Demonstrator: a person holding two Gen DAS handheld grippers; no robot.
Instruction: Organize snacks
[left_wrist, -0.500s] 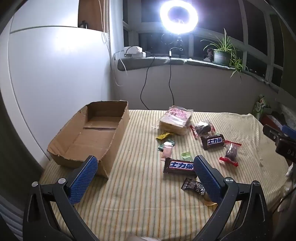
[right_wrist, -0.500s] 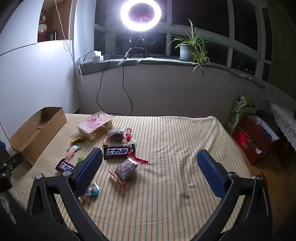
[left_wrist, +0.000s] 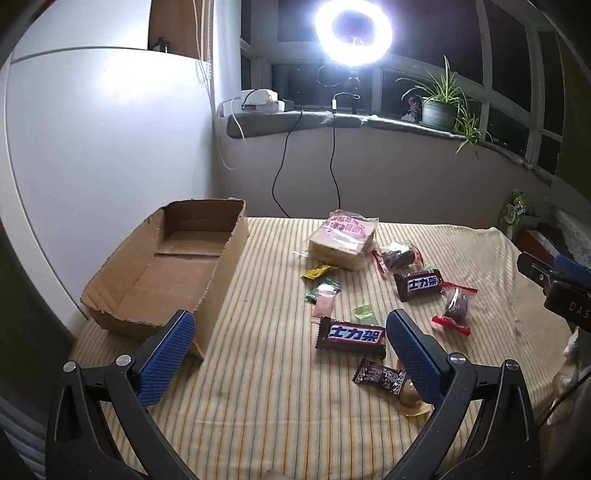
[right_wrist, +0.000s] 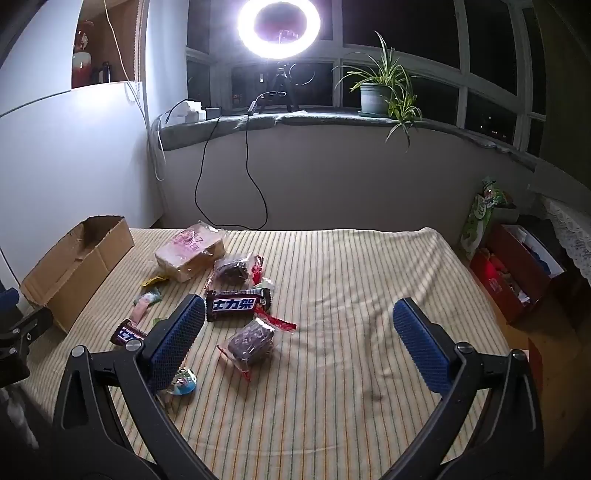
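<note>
Biggest worry from here: the open brown cardboard box (left_wrist: 173, 273) sits empty at the left edge of the yellow striped tablecloth (left_wrist: 266, 387), well apart from the snack pile, so anything I pinch badly could slip out on the way over, especially the squishy clear bag of sliced bread (left_wrist: 341, 240) or the slick dark chocolate bar with white lettering (left_wrist: 351, 335). Both the left gripper (left_wrist: 286, 354) and right gripper (right_wrist: 299, 336) are spread fully wide, holding nothing. Only my right view shows the red box on the floor (right_wrist: 517, 273); only the left shows the box's bare inside.
</note>
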